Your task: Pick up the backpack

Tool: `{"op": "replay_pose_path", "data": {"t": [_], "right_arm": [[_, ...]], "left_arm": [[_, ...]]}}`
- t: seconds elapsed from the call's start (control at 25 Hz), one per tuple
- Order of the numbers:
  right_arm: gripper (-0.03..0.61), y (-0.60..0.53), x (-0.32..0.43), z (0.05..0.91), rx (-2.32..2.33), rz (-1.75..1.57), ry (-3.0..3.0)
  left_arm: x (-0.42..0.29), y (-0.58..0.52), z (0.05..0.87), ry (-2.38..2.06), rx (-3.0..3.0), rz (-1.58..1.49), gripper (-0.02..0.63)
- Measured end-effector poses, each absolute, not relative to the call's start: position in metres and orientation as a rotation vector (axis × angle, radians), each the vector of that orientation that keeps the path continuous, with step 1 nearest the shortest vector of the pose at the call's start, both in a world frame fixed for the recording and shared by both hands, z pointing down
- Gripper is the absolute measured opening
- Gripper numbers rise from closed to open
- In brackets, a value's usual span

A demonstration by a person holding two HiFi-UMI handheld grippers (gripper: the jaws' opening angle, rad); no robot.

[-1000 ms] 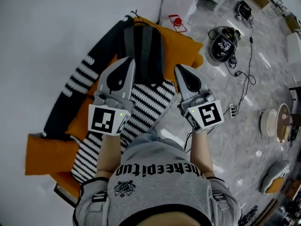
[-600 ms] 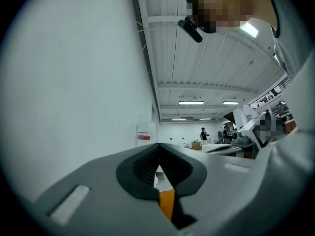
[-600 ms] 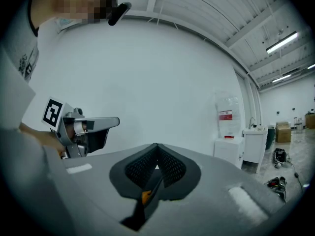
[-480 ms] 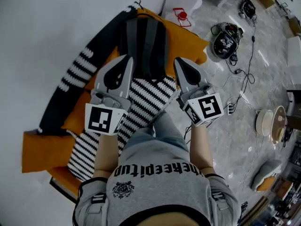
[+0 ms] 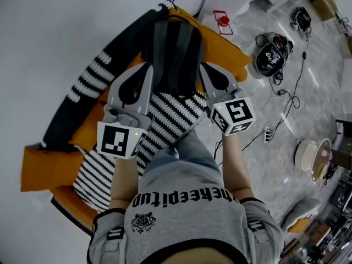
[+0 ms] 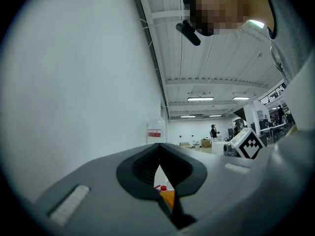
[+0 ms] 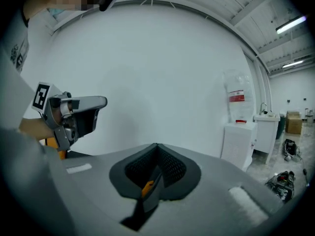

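Note:
The dark backpack (image 5: 173, 51) with grey stripes lies on an orange sofa (image 5: 220, 51), its straps facing up. My left gripper (image 5: 145, 68) hovers at the backpack's left edge, my right gripper (image 5: 204, 68) at its right edge; whether either touches it I cannot tell. Both point away from me, and the backpack's lower end lies between them. The left gripper (image 6: 158, 149) has its jaws meeting at the tips, shut, with nothing held. On the right gripper (image 7: 156, 146) the jaws are likewise shut and empty. A sliver of orange shows through each gap.
A black-and-white striped blanket (image 5: 170, 117) covers the sofa seat below the backpack, and a dark striped one (image 5: 91, 84) runs along the white wall. On the marble floor to the right lie a black helmet-like object (image 5: 269, 59), cables (image 5: 286, 98) and round items (image 5: 311, 155). A white cabinet (image 7: 241, 136) stands by the wall.
Both grippers have moved forward and down toward the backpack, so its lower end now lies between their tips. Both jaws have stayed shut.

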State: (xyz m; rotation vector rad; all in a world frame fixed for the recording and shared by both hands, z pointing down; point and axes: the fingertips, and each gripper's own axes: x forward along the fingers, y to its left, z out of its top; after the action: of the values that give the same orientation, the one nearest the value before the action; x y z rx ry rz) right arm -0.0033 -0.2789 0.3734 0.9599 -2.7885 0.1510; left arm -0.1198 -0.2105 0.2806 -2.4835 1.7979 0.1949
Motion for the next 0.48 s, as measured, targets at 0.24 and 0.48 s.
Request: {"op": "replay_pose_path", "data": {"t": [0.24,0.48], "right_arm": [[0.002,-0.313,-0.008,0.410,0.890,0.277,-2.755],[0.023,-0.332,-0.010,0.456,0.809,0.394,-2.706]], "left_arm": [[-0.122,-0.229,0.294,1.874,-2.461,0.159,0.015],[-0.124,-0.235,0.313,1.962,-2.434,0.148,0.015]]}}
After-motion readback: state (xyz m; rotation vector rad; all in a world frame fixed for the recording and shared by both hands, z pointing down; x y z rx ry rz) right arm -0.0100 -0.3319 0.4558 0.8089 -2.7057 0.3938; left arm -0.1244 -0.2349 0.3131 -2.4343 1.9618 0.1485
